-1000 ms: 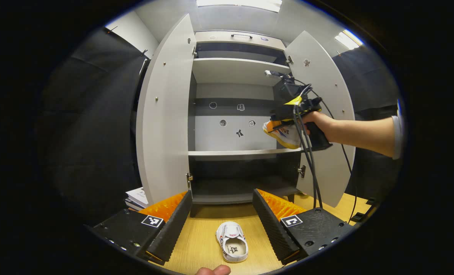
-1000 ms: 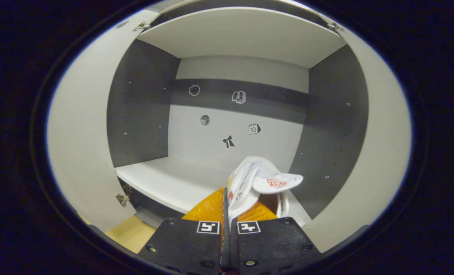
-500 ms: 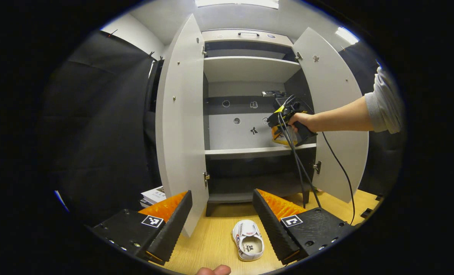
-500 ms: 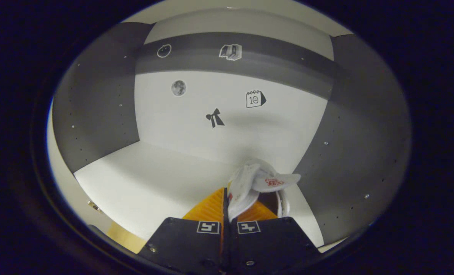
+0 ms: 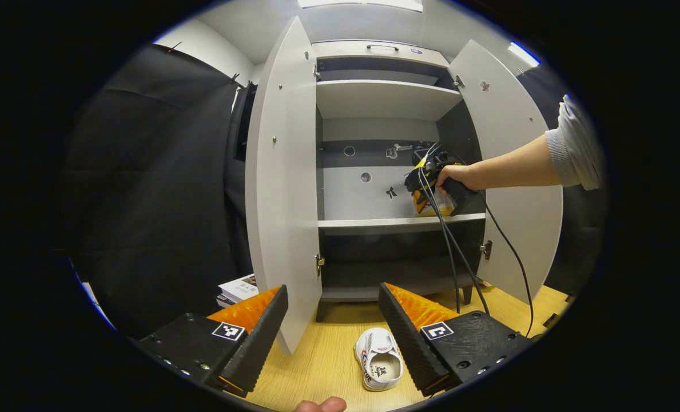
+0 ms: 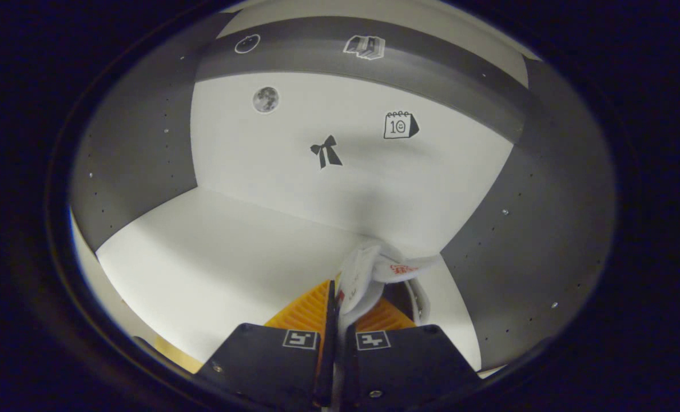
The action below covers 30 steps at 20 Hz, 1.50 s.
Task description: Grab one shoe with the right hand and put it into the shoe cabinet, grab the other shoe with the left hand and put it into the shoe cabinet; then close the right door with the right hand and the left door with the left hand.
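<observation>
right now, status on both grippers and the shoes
Right gripper shut on shoe, over middle shelf. Left gripper open, second shoe on floor. Doors open.

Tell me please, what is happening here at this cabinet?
A person is loading a shoe cabinet using two handheld grippers. The right gripper is shut on one white shoe and holds it inside the cabinet, over the right end of the middle shelf. The left gripper is open above the wooden floor, where the second white shoe lies. Both doors stand open.
</observation>
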### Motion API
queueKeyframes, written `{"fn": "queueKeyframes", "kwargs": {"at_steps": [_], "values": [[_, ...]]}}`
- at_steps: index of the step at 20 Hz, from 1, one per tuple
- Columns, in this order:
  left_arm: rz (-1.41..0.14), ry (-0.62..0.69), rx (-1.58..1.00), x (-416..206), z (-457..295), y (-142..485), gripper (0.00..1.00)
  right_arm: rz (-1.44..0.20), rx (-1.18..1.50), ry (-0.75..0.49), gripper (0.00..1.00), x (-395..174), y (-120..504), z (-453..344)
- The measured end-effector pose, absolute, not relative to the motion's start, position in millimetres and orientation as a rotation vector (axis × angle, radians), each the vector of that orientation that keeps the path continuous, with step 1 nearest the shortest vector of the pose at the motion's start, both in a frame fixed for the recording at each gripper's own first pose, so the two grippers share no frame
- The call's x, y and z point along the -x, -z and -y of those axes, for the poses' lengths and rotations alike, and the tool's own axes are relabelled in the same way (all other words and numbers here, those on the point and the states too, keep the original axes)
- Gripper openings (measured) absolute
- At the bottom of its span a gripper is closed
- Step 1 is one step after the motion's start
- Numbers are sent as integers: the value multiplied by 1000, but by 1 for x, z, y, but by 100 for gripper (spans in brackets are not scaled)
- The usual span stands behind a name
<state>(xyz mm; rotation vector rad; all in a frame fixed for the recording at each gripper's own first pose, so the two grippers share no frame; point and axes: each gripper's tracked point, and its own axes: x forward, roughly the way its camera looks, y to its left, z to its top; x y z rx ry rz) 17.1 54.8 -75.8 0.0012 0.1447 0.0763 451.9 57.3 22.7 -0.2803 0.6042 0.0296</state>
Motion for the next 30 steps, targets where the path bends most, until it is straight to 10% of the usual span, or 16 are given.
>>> {"fn": "queueKeyframes", "kwargs": {"at_steps": [16, 30], "values": [[-111, -42, 22, -17, -44, 73, 96, -295, 144, -169, 22, -308, -112, -72], [-114, 1, 19, -5, -28, 75, 96, -46, 97, -84, 25, -103, -32, -33]]}}
